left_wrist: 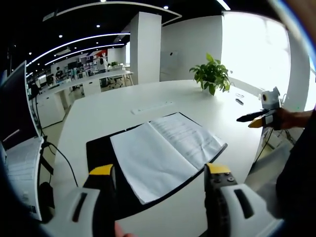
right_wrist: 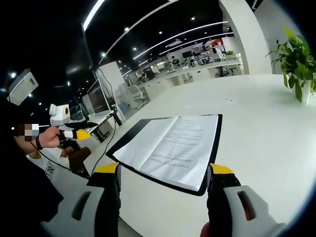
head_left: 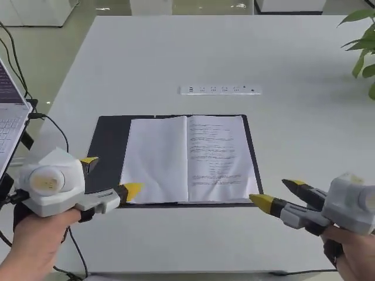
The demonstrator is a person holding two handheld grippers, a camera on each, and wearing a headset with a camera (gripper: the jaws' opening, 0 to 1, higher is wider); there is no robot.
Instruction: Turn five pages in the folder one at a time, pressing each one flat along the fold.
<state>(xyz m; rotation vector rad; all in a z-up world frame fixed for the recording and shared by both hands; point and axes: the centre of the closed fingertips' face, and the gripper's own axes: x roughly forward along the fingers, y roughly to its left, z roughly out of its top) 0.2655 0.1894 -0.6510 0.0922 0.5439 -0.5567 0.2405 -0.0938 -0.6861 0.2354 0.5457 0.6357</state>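
Your left gripper (head_left: 110, 174) and right gripper (head_left: 276, 192) look alike: each has a rounded white-grey housing and grey jaws capped with yellow tips. In the gripper views, each jaw base has a dark slot. A dark band (right_wrist: 37, 142) circles your left wrist.

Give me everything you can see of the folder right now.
The folder has a black cover and lies open, flat on the white table. Its left page looks blank, its right page carries printed text, and the fold runs down the middle. The pages look like plain white paper. The open left gripper is at its near left corner, the open right gripper by its near right corner; neither grips it.
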